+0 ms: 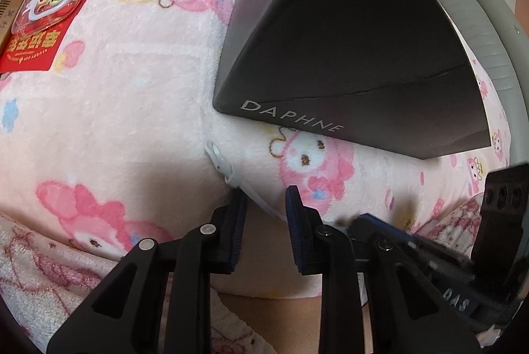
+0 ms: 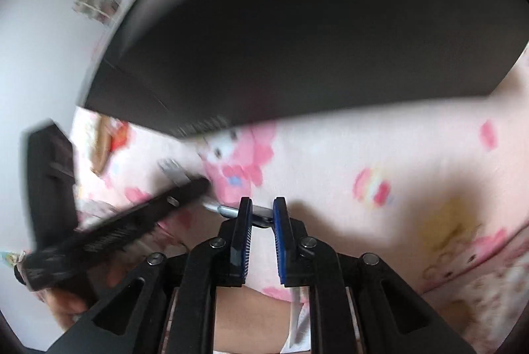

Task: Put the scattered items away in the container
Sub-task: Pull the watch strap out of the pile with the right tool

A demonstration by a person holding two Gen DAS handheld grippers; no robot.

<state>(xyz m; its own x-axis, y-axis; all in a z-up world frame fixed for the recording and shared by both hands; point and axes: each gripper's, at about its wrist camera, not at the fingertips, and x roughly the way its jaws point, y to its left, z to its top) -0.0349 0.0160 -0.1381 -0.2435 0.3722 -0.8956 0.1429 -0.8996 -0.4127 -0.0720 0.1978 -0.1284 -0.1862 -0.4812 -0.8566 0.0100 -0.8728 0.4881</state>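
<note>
Covering the bed is a pink cartoon-rabbit blanket [image 1: 132, 109], white wall behind. A white cable tie [image 1: 231, 178] lies diagonally beside the black DAPHNE box [image 1: 347, 50], between the left gripper's [image 1: 266, 193] parted fingers. The right gripper [image 2: 261, 208] clamps a blurred metal piece [image 2: 238, 211].

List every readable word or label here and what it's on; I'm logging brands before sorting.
"DAPHNE": on the dark box, near its lower edge.
"Sweet": on a yellow patch of the pink blanket.
Red packet: large Chinese characters, upside down; small print too small to read.
Right wrist view: too blurred, nothing readable.
</note>
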